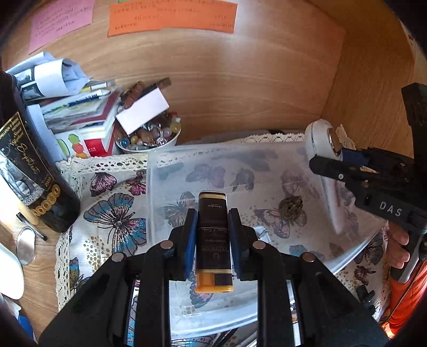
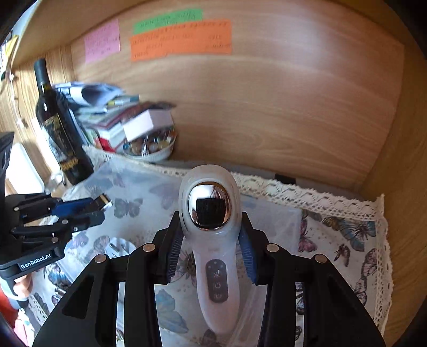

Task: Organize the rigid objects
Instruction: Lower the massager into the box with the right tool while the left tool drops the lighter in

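My left gripper (image 1: 212, 223) is shut on a dark brown lighter with an orange end (image 1: 213, 240), held above a clear plastic bin (image 1: 170, 165) on the butterfly cloth (image 1: 112, 213). My right gripper (image 2: 210, 227) is shut on a white handheld beauty device with a chrome head (image 2: 209, 211), held over the same bin's right side (image 2: 275, 219). The right gripper and device also show in the left wrist view (image 1: 324, 145); the left gripper shows in the right wrist view (image 2: 102, 205). A small brownish object (image 1: 291, 206) lies inside the bin.
A dark wine bottle (image 1: 29, 170) stands at the left. Behind it are stacked books and papers (image 1: 77, 106) and a white bowl of beads (image 1: 149, 136). Wooden walls (image 1: 240, 80) close the back and right, with coloured notes (image 1: 170, 17).
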`<state>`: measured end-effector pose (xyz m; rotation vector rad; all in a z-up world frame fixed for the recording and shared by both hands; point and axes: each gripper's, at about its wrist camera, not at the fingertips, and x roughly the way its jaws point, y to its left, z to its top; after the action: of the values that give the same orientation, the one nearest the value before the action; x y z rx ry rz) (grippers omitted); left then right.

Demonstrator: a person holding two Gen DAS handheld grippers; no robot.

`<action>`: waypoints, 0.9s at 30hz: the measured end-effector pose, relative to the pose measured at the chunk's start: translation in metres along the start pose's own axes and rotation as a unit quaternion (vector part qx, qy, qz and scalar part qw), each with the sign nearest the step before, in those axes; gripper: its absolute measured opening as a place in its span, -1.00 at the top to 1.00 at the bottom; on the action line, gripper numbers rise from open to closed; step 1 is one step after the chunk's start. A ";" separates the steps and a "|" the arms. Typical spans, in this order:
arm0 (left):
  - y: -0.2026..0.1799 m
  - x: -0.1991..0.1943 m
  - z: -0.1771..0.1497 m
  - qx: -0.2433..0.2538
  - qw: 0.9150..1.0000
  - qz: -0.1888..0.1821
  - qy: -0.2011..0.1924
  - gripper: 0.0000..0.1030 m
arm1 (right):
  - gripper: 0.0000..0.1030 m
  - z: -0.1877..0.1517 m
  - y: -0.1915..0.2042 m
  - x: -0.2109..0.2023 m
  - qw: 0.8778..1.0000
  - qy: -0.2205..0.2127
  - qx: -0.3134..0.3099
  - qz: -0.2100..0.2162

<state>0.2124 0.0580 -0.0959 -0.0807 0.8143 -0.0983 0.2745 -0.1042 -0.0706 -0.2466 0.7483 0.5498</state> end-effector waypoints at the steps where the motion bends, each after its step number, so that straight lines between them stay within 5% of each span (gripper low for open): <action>1: 0.000 0.001 0.000 0.000 1.000 -0.001 0.002 0.56 | 0.28 -0.001 0.001 0.003 1.000 0.007 -0.003 -0.003; 11: -0.004 0.000 -0.003 0.008 1.000 0.005 0.004 0.52 | 0.27 -0.011 0.009 0.022 0.998 0.053 -0.017 0.002; 18: -0.009 -0.020 -0.005 0.012 1.000 0.017 -0.022 -0.04 | 0.13 -0.014 0.016 0.012 0.998 0.050 -0.023 0.005; 27: -0.015 -0.074 -0.011 0.010 0.996 0.027 -0.082 -0.68 | -0.27 -0.012 0.023 -0.051 0.999 -0.031 -0.021 -0.012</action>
<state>0.1526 0.0520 -0.0484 -0.0469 0.6512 -0.0483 0.2239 -0.1091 -0.0432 -0.2760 0.6742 0.5480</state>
